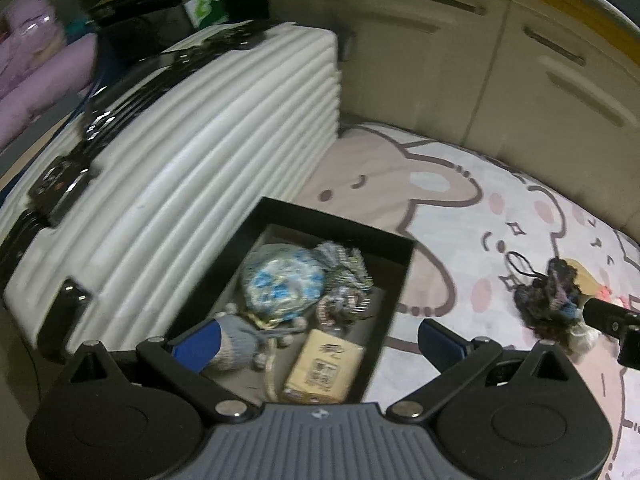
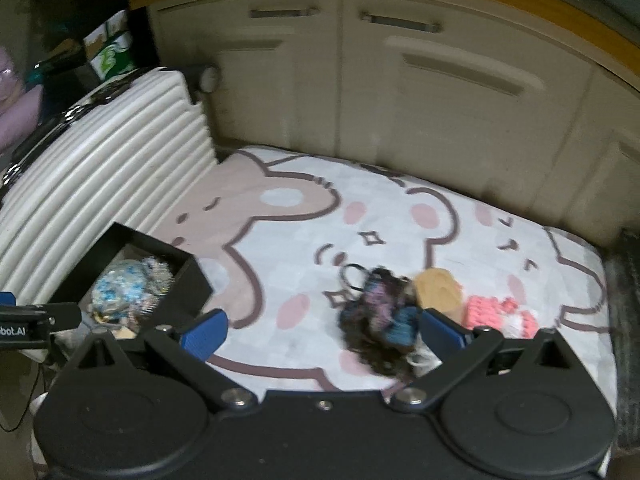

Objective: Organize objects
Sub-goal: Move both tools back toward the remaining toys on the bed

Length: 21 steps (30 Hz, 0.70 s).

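A black box (image 1: 400, 280) sits on the cartoon mat next to a white ribbed suitcase. It holds a blue-white pouch (image 1: 282, 284), shiny scrunchies (image 1: 344, 280), a tan packet (image 1: 324, 368) and a grey knitted piece (image 1: 240, 340). My left gripper (image 1: 320, 340) is open just above the box's near end. The box also shows in the right wrist view (image 2: 188, 276). A dark knitted bundle with a hair tie (image 2: 380, 312) lies on the mat, beside a tan item (image 2: 438, 288) and a pink knitted item (image 2: 500, 314). My right gripper (image 2: 324, 328) is open, its right finger beside the bundle.
The white ribbed suitcase (image 1: 200, 168) lies at the left, along the box. Beige cabinet doors (image 2: 400, 92) stand behind the mat (image 2: 300, 220). A dark edge (image 2: 624, 300) borders the mat on the right. Clutter and a green-white carton (image 1: 208, 0) sit behind the suitcase.
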### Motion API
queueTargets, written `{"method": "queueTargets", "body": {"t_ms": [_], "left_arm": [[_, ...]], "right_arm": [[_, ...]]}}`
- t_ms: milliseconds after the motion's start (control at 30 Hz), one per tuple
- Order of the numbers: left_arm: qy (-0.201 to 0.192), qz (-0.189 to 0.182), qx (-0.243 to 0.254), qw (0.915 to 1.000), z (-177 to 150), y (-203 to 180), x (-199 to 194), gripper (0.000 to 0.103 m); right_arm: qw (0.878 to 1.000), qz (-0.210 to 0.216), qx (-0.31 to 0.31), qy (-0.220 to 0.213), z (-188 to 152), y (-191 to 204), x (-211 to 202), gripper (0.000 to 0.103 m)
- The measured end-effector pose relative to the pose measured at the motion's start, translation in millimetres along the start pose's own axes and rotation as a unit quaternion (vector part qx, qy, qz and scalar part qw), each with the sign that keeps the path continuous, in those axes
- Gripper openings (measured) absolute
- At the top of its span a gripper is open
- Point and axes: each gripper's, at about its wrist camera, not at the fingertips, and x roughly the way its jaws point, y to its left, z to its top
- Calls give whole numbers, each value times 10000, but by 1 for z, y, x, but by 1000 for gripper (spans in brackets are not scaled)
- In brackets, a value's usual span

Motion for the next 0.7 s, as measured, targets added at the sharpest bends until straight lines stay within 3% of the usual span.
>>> {"method": "queueTargets", "body": {"t_ms": [700], "left_arm": [[-385,-525,953,9933,0,-99,-10,103]], "right_arm": [[9884,-698,1348,-76,-28,-114,-22,103]]}}
